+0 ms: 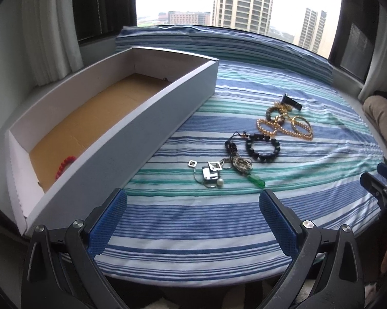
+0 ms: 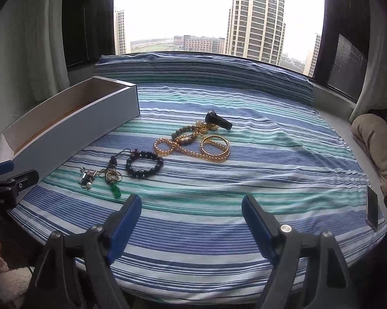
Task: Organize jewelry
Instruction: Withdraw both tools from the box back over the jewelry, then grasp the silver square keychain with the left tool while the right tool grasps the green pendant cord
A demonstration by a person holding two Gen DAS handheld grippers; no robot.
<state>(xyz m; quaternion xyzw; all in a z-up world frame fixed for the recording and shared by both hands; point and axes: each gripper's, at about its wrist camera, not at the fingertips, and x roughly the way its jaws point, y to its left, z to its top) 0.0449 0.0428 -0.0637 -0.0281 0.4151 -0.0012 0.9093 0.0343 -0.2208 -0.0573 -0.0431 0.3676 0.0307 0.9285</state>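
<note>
A long white cardboard box (image 1: pixel 131 139) lies open on the left of a striped cloth; a red bead bracelet (image 1: pixel 64 166) rests inside its near end. On the cloth lie silver pieces with a pearl (image 1: pixel 208 173), a green pendant (image 1: pixel 256 181), a dark bead bracelet (image 1: pixel 263 148), gold bead chains and a bangle (image 1: pixel 286 125), and a black clip (image 1: pixel 292 103). The same pile shows in the right wrist view: dark bracelet (image 2: pixel 144 166), gold chains (image 2: pixel 193 144). My left gripper (image 1: pixel 193 200) is open and empty, short of the silver pieces. My right gripper (image 2: pixel 192 206) is open and empty, near the front edge.
The striped cloth (image 2: pixel 270 154) covers a window-seat surface with a raised cushion at the back under the window. A beige cushion (image 2: pixel 373 139) lies at the right. A dark phone-like slab (image 2: pixel 372 208) rests at the cloth's right edge. Curtains hang on both sides.
</note>
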